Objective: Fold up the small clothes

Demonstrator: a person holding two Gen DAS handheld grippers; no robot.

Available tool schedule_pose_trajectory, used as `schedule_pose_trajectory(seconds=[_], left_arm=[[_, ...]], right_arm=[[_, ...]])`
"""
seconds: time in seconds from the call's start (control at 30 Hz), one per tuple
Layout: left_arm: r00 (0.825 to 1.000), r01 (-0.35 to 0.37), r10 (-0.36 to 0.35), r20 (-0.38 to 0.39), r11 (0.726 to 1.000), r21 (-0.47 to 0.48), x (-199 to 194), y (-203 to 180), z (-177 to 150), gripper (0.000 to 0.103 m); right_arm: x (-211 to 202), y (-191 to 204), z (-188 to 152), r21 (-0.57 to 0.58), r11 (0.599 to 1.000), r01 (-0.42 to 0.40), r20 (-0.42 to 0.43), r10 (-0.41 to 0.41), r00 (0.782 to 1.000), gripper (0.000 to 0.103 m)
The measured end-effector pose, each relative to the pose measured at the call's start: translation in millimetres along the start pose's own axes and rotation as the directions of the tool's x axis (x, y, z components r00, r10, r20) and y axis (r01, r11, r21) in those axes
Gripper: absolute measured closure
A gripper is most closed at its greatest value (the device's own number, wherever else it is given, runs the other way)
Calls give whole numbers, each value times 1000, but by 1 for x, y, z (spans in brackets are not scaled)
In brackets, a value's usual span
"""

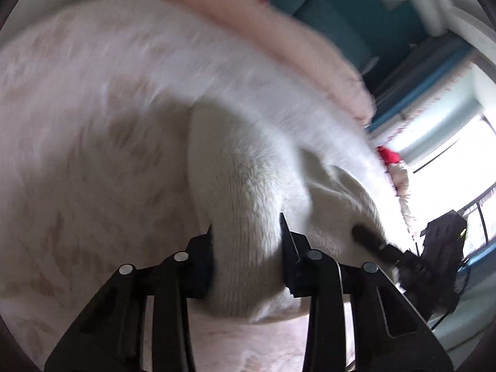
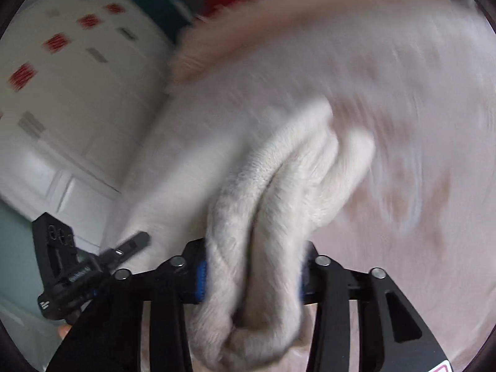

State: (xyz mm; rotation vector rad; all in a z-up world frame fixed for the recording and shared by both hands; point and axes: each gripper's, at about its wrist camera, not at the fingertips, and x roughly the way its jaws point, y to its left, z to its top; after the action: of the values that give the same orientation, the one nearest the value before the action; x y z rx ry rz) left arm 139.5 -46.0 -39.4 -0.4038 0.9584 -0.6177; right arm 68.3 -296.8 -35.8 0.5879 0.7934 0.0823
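Pale bedding with faint beige leaf marks [image 1: 93, 124] fills most of both wrist views, with a fluffy pink blanket edge [image 1: 279, 31] along its far side and teal walls behind. At the left of the right wrist view stands a white panelled wardrobe with red and grey square patches [image 2: 62, 77].

Writing: a small white logo and a short word show on the other black tool [image 2: 74, 276] at the lower left of the right wrist view, too blurred to read; a red-outlined sticker at the bottom right corner is cut off.

Both tools point forward over the bed. The left gripper [image 1: 246, 248] has its fingers pinching a thick fold of the cream-white fuzzy knitted garment [image 1: 248, 186], which bulges out past them above the bedding. The right gripper [image 2: 252, 274], with blue pads on its fingers [image 2: 201, 279], pinches a bunched double roll of the same garment [image 2: 279, 186].

Motion blur smears the bedding and background, and a red item near the window [image 1: 389, 155] cannot be made out.
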Motion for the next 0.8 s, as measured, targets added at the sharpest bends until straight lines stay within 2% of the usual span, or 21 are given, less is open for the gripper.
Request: schedule_pose_trajectory(seconds=[0.07, 0.13, 0.17, 0.2, 0.23, 0.27, 0.3, 0.33, 0.4, 0.47, 0.5, 0.57, 0.6, 0.67, 0.7, 0.8], left_arm=[[999, 20, -21, 39, 999, 29, -8, -6, 5, 70], [999, 5, -9, 48, 997, 74, -5, -11, 2, 68], [999, -16, 10, 45, 990, 142, 3, -9, -3, 65], [997, -82, 81, 14, 981, 175, 21, -4, -12, 63], [987, -144, 154, -43, 974, 175, 41, 5, -22, 63], [983, -156, 168, -73, 976, 152, 48, 14, -30, 60], [989, -132, 140, -48, 982, 134, 42, 16, -34, 59], [990, -137, 141, -21, 981, 135, 30, 12, -35, 59], [984, -176, 173, 33, 971, 161, 7, -3, -33, 61], [982, -174, 158, 100, 967, 186, -15, -18, -29, 61], [977, -198, 177, 119, 959, 204, -19, -28, -27, 60], [966, -257, 239, 102, 936, 242, -10, -40, -26, 58], [946, -323, 315, 76, 906, 273, 7, -44, -30, 58], [920, -372, 393, -1, 873, 315, 34, -39, -37, 56], [899, -406, 438, -28, 853, 328, 48, -35, -44, 55], [896, -423, 445, 3, 849, 317, 30, -47, -49, 56]], right_arm=[[-24, 14, 12, -64, 998, -5, 72, 10, 997, 64], [-23, 8, 11, -89, 996, 9, 77, -2, 997, 60], [-10, -3, 5, -94, 995, 42, 39, -39, 998, 56], [11, -21, -5, -73, 993, 88, -33, -90, 995, 54], [29, -33, -11, -49, 992, 116, -96, -121, 988, 54], [45, -50, -21, -10, 987, 162, -175, -161, 971, 53], [38, -60, -29, 58, 992, 116, -145, -107, 984, 53], [21, -60, -32, 86, 992, 96, -87, -89, 992, 52], [-18, -40, -33, 55, 991, 125, 26, -127, 992, 54], [-45, -18, -33, 20, 995, 101, 92, -103, 990, 68], [-51, -4, -33, -11, 997, 79, 94, -78, 992, 72], [-40, 14, -37, -84, 992, 98, 40, -95, 995, 82], [-23, 14, -42, -114, 985, 133, -5, -135, 991, 83], [22, -3, -55, -115, 971, 210, -141, -225, 964, 93], [26, -7, -54, -95, 973, 211, -146, -223, 964, 93], [-6, 5, -50, -52, 980, 194, -82, -198, 977, 91]])
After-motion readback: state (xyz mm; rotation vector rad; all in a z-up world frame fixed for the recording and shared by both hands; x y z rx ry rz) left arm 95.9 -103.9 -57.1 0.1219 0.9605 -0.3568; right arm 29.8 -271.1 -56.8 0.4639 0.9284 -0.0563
